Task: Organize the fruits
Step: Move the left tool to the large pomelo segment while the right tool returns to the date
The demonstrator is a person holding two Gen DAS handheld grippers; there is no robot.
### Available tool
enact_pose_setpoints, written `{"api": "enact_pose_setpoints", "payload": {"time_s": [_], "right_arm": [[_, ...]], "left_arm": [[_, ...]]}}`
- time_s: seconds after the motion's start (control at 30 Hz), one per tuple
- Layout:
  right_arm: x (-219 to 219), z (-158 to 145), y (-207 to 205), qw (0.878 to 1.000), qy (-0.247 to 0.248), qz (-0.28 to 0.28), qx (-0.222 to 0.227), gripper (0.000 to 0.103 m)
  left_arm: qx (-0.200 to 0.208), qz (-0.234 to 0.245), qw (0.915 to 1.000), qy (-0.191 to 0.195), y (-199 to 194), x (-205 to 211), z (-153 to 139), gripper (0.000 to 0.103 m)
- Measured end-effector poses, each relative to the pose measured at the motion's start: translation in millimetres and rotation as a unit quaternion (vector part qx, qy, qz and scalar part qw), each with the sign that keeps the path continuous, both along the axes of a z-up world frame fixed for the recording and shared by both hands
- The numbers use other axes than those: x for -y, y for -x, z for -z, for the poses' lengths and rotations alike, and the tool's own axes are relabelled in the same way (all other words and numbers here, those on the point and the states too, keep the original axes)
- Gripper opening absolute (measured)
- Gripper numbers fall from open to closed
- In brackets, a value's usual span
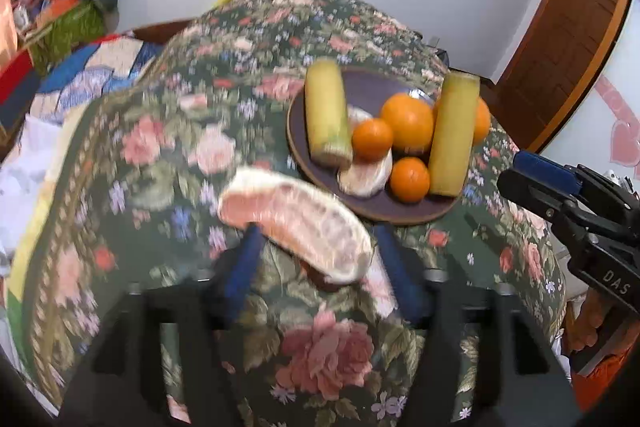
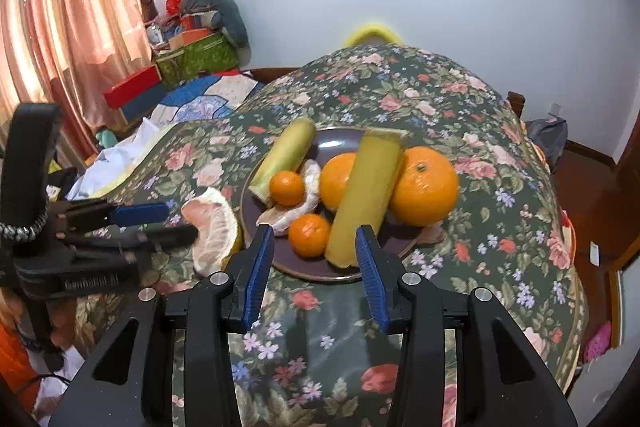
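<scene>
Purple plate (image 2: 340, 143) on floral table (image 2: 480, 187): oranges (image 2: 424, 181), tangerines (image 2: 309, 235), two yellow-green stalks (image 2: 366, 195), peeled segments (image 2: 308, 187) | pomelo wedge (image 1: 296, 227) just left of plate, between spread jaws of left hand-held gripper (image 1: 316, 263), pads not pressing | right hand-held gripper (image 2: 316, 259) near plate's front rim, spread, empty

The letters "DAS" are seen in white on the black body of the right gripper (image 1: 532, 183). Raised lettering is carried on the left gripper (image 2: 160, 223), but it cannot be read
</scene>
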State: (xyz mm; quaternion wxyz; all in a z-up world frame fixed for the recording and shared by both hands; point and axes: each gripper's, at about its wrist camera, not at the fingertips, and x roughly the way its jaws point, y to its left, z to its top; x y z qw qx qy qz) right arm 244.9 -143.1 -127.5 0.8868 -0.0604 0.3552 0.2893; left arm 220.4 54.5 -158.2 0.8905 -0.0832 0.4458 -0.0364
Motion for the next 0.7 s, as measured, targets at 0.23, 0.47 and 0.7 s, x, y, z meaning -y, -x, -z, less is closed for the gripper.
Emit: {"api": "enact_pose_setpoints", "payload": {"time_s": [0.23, 0.47, 0.7], "right_arm": [[-1, 10, 0, 1.0, 0.007, 0.0, -0.009, 0.039], [7, 17, -3, 1.0, 0.002, 0.009, -0.019, 0.039], [6, 23, -3, 1.0, -0.003, 0.007, -0.03, 0.039]], "left_arm": [[-0.04, 0.003, 0.9988, 0.027, -15, 8, 25, 0.067], [-0.042, -0.017, 0.9989, 0.009, -26, 17, 38, 0.069], [-0.031, -0.019, 0.9988, -0.032, -28, 22, 39, 0.061]]}}
